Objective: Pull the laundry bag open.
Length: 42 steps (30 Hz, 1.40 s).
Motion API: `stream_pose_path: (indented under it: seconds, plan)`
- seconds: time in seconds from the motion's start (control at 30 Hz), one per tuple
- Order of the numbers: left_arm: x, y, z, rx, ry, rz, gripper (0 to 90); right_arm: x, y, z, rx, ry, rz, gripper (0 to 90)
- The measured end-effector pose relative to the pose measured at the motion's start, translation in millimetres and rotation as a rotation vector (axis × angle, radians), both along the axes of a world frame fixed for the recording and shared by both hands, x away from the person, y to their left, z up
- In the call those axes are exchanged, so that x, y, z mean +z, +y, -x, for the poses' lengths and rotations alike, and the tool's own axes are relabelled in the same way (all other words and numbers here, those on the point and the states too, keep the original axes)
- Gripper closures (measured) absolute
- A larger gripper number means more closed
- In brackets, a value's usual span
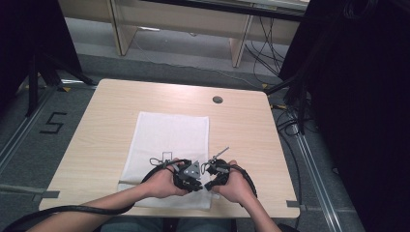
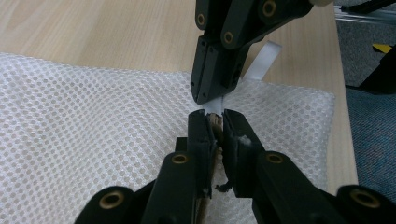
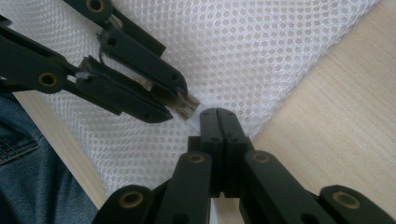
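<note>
I see a white mesh bag point(image 1: 167, 145) lying flat on the wooden table point(image 1: 101, 121), long side running away from me, near edge close to the table's front edge. Fabric is an open honeycomb net, soft, slightly rumpled, wood grain showing through the holes in the left gripper view point(image 2: 93, 121). Rectangular outline, stitched hem along the edges. A white ribbon tab point(image 2: 261, 60) sticks out near the bag's corner, smooth flat tape, stiff enough to stand up.

My left gripper point(image 1: 191, 178) sits over the bag's near edge. In its own view point(image 2: 215, 122) the jaws stand narrow, pressed on a small brownish-white piece joined to the tab; frayed fluff clings to the pads. No earlier frame, so that's all on it.

My right gripper point(image 1: 215, 176) is just beside the left, tips nearly meeting. In its own view point(image 3: 218, 114) the jaws are fully together, pinching the white tab point(image 3: 194, 115) at the bag's edge point(image 3: 261, 56).

Grippers are matte black plastic with brass rivets. Table is pale laminate with a round grey grommet point(image 1: 217, 99) at the far side. Blue denim point(image 3: 23, 154) shows below the table edge.
</note>
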State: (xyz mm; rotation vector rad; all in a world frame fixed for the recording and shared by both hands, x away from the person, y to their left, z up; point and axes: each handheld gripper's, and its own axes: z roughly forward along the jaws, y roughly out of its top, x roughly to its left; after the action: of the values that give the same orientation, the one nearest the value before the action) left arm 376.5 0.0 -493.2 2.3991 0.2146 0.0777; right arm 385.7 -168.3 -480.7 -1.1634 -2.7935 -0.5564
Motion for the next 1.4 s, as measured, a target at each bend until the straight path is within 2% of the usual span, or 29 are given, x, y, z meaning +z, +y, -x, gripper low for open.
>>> stream_pose_path:
  seconds: [0.1,0.2,0.23,0.4,0.47,0.57,0.73,0.8,0.97,1.03,1.07,1.23,1.27,1.33,1.4]
  plan:
    - [0.0,-0.2,0.4,-0.01,-0.007,0.0,81.5,1.2,2.6,1.9,-0.007,0.004,0.012,90.0]
    - [-0.2,0.4,0.8,-0.007,-0.007,-0.001,81.6,0.6,1.2,1.0,0.005,-0.003,0.008,90.0]
    - [0.0,0.6,0.2,-0.012,-0.017,-0.001,81.5,0.7,1.4,1.7,-0.008,0.004,0.007,90.0]
    - [-0.2,1.0,1.0,-0.006,-0.006,-0.002,81.6,0.7,1.3,1.5,-0.007,0.005,0.006,90.0]
    - [0.4,1.4,0.7,-0.017,-0.02,-0.007,81.6,0.7,1.2,1.6,-0.008,0.006,0.005,90.0]
    - [1.3,1.5,1.0,-0.019,-0.026,-0.015,81.6,0.2,1.3,1.3,0.007,0.0,0.005,90.0]
    - [0.6,1.7,0.2,-0.019,-0.027,-0.017,81.6,0.6,2.4,2.5,-0.003,0.007,0.003,90.0]
    - [-0.6,1.7,0.8,-0.008,-0.01,-0.011,81.6,0.6,2.4,2.5,-0.006,0.01,0.003,90.0]
    - [-0.4,1.8,0.6,-0.011,-0.011,-0.015,81.7,0.6,2.5,2.6,-0.007,0.008,0.004,90.0]
    - [-0.5,2.1,1.0,-0.007,-0.008,-0.014,81.7,0.5,1.5,2.1,0.013,-0.003,0.007,90.0]
    - [-0.7,2.4,1.3,-0.004,-0.004,-0.015,81.7,0.1,2.4,3.3,-0.012,0.007,0.001,90.0]
    - [-0.8,3.8,0.6,-0.011,-0.005,-0.01,81.7,0.0,1.1,2.1,0.001,0.007,-0.003,90.0]
    - [-0.1,4.6,0.6,-0.013,-0.017,-0.035,81.7,0.0,1.4,2.3,0.001,0.005,-0.002,90.0]
    - [1.5,9.1,-0.4,-0.005,-0.027,-0.045,81.7,-0.2,1.9,2.4,0.007,-0.002,0.0,90.0]
    - [3.3,15.6,-2.4,0.005,0.009,-0.02,81.7,0.2,1.8,2.0,0.011,0.001,0.004,90.0]
